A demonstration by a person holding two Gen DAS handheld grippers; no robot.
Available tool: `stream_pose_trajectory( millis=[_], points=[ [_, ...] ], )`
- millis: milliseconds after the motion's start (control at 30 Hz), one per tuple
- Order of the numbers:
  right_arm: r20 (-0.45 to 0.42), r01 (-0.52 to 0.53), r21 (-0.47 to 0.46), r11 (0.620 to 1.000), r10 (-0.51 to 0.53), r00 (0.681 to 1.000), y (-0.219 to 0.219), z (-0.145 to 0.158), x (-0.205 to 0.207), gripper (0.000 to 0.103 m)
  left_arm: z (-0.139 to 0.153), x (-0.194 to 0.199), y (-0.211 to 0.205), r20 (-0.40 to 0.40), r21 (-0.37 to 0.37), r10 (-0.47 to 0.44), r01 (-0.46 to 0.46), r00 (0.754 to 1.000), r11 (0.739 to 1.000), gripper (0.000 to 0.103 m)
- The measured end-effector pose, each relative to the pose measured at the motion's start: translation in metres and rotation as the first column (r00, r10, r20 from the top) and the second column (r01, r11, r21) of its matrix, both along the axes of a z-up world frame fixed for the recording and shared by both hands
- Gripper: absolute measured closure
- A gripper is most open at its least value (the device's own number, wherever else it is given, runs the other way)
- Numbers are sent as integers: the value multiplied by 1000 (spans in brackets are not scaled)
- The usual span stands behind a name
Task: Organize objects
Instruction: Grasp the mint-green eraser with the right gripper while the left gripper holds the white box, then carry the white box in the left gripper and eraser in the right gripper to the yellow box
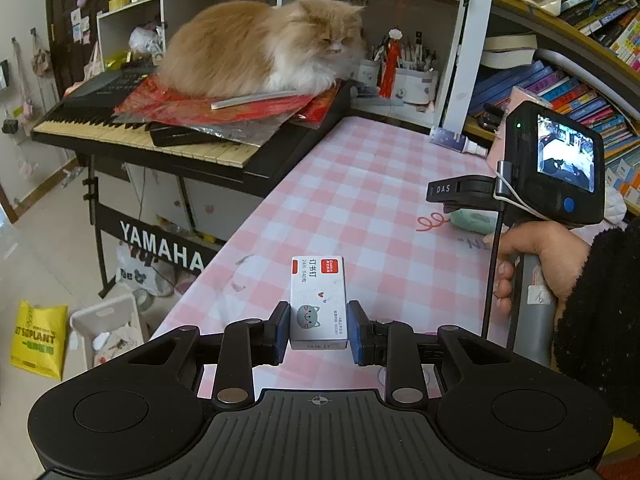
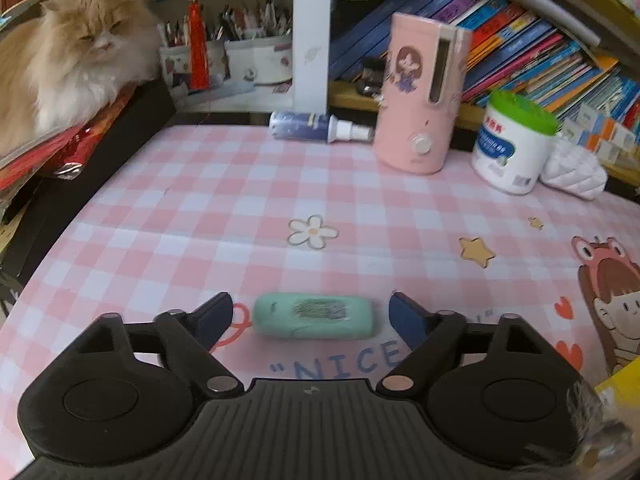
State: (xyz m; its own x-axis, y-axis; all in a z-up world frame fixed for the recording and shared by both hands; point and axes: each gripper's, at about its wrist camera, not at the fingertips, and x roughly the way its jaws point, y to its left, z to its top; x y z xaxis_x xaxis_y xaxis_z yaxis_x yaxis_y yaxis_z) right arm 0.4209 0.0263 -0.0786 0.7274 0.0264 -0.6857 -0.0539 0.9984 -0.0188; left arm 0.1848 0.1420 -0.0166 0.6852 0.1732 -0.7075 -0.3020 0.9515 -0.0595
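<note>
Your left gripper [image 1: 318, 330] has its jaws clamped on the small white staple box [image 1: 319, 302], one blue pad on each long side, near the box's back end. The box sits low over the pink checked worktop [image 1: 360, 184]; whether it is lifted or resting there, you cannot tell from here. Your right gripper [image 2: 311, 314] has its jaws spread wide, one either side of the green eraser [image 2: 314, 315], which lies flat on the worktop with a gap at both ends. So this looks like the gathering step: one item in hand, the second lined up. Next, you likely need to close the right jaws squarely on the eraser's ends, then carry both toward the back row by the pink dispenser [image 2: 420, 96] and white tub [image 2: 514, 144]. Mind the cat [image 1: 260, 46] on the keyboard [image 1: 140, 136].
</note>
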Motion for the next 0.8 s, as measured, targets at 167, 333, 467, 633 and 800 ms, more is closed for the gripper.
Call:
stream_pose_trajectory(
  millis=[167,333,467,633,800],
  points=[
    [-71,28,55,998,-24,997,-3,-8,7,37,2,-3,2,-11,10,9,-9,1000,1000,75],
    [-68,33,71,997,-28,997,-4,-8,6,37,5,-8,4,-8,19,-1,1,1000,1000,75],
    [-20,-17,86,996,19,1000,-6,10,-11,37,9,-12,7,25,4,-14,13,1000,1000,75],
    [39,-101,111,989,97,994,-14,43,-51,37,16,-21,8,82,-30,-37,40,996,999,75],
    [91,-183,143,973,171,981,-35,77,-106,37,26,-36,4,139,-47,-86,93,987,995,75]
  ],
)
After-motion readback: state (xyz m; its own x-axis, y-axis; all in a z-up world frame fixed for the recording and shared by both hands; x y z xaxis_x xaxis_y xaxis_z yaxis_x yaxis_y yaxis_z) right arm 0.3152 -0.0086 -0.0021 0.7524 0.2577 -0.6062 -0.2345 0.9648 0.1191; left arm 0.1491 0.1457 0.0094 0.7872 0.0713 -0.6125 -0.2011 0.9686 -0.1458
